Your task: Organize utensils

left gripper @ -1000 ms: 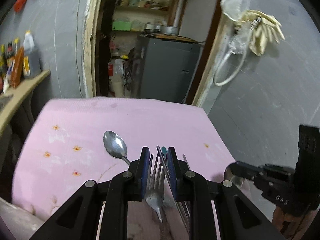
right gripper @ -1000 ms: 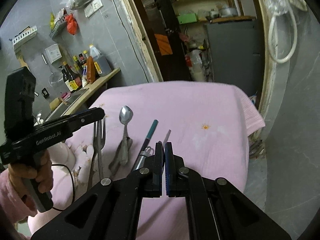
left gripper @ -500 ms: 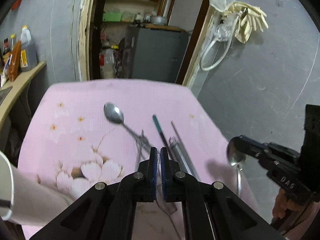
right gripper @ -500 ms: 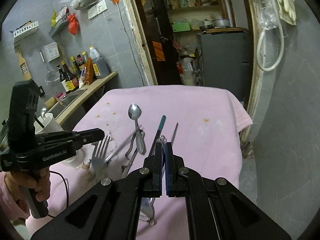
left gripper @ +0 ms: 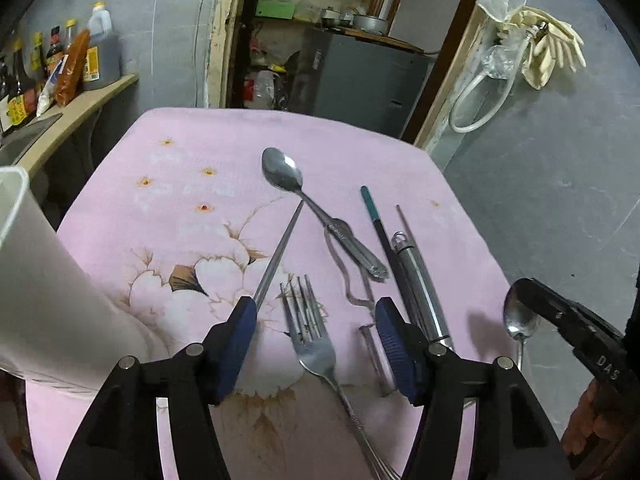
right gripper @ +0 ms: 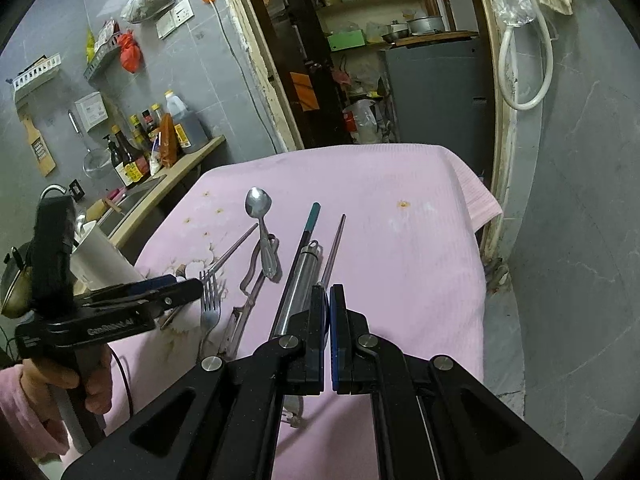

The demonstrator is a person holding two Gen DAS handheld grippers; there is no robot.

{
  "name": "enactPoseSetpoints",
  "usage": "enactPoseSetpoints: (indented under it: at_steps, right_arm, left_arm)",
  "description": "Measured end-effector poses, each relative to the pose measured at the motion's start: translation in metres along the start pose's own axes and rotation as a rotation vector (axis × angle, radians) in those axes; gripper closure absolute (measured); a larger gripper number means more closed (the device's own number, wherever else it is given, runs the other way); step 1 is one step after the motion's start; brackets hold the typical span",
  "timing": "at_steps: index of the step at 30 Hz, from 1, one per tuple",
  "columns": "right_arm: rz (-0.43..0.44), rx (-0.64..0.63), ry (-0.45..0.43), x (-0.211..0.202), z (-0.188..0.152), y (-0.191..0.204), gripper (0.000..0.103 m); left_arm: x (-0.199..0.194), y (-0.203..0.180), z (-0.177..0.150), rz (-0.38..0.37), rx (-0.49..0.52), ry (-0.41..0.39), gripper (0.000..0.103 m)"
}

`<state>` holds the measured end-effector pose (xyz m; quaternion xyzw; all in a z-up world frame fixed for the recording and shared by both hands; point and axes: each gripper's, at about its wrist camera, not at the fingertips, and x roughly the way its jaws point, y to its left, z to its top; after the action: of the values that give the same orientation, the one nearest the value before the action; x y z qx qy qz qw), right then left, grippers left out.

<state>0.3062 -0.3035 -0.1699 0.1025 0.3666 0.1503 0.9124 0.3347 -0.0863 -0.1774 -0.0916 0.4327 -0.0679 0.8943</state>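
With my left gripper [left gripper: 312, 320] just sprung wide over the fork [left gripper: 310, 338] and my right gripper [right gripper: 328, 322] pinched shut on a small spoon [left gripper: 520, 320], I risked snagging the crossed chopstick [left gripper: 278, 254].

Only "DAS" reads — on the right gripper [left gripper: 520, 300] body.

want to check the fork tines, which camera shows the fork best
The left wrist view: the fork lies large and sharp on the pink cloth, tines and handle clear. In the right wrist view the fork is small, and the left tool stands in front of its tines.
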Motion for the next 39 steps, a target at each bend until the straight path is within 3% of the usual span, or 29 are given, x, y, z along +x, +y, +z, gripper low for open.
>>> enactPoseSetpoints:
  at_steps: [4,7,11,15,19,24,30,39]
  right_arm:
    - [0.015,0.007,0.006,0.006,0.001,-0.005,0.101]
    - [0.030,0.014,0.014,0.011,0.001,-0.009,0.101]
    - [0.047,0.021,0.019,0.015,0.003,-0.011,0.101]
    - [0.053,0.021,0.018,0.014,0.004,-0.011,0.101]
    - [0.056,0.020,0.009,0.010,0.006,-0.007,0.101]
    - [0.046,0.018,-0.017,-0.006,0.008,0.004,0.101]
    - [-0.010,-0.018,-0.163,-0.062,0.028,0.042,0.101]
    - [-0.030,-0.177,-0.462,-0.127,0.084,0.162,0.101]
  left_arm:
    - [0.012,0.007,0.001,-0.006,-0.018,0.009,0.047]
    - [0.022,0.011,0.006,-0.027,-0.028,0.004,0.067]
    - [0.035,0.017,0.011,-0.051,-0.045,0.023,0.084]
    - [0.033,0.019,0.011,-0.075,-0.060,0.027,0.087]
    - [0.023,0.011,0.009,-0.087,-0.036,0.036,0.100]
    - [0.005,-0.002,0.004,-0.102,0.013,0.038,0.100]
    - [-0.060,-0.011,0.008,-0.106,0.051,-0.085,0.100]
    - [-0.191,0.018,0.043,-0.091,0.070,-0.380,0.100]
